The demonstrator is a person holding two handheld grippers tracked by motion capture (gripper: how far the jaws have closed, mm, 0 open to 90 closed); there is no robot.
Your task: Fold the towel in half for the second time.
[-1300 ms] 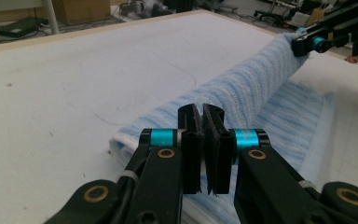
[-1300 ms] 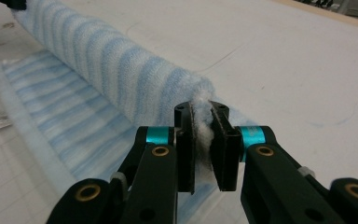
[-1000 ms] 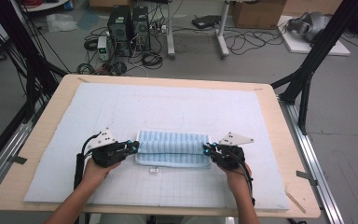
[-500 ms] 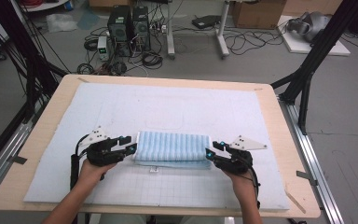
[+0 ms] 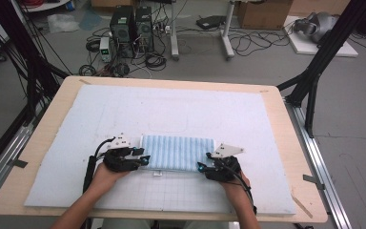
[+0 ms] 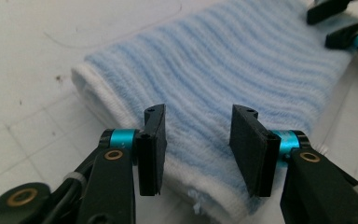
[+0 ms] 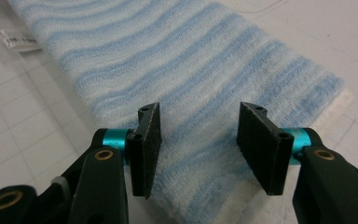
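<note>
A folded towel (image 5: 177,151) with pale blue and white stripes lies flat on the white mat (image 5: 124,109). My left gripper (image 5: 145,158) sits at its left end. Its jaws have just come open and eased slightly closer, and the pads stand apart over the towel (image 6: 223,70) without pressing. In the left gripper view the left gripper (image 6: 198,112) is low over the towel's white hem. My right gripper (image 5: 202,164) is at the towel's near right corner. Its jaws have just been opening, and the right gripper (image 7: 200,108) hovers over the towel (image 7: 168,56).
The mat covers most of a wooden table (image 5: 290,143). A small white label (image 5: 157,173) pokes out from the towel's near edge. The other gripper (image 6: 349,23) appears at the towel's far end in the left gripper view. Computers, cables and black frame legs stand beyond the table.
Both grippers, shut at the towel's two ends a second ago, have opened and drawn slightly back toward the near edge. The towel stays flat on the mat.
</note>
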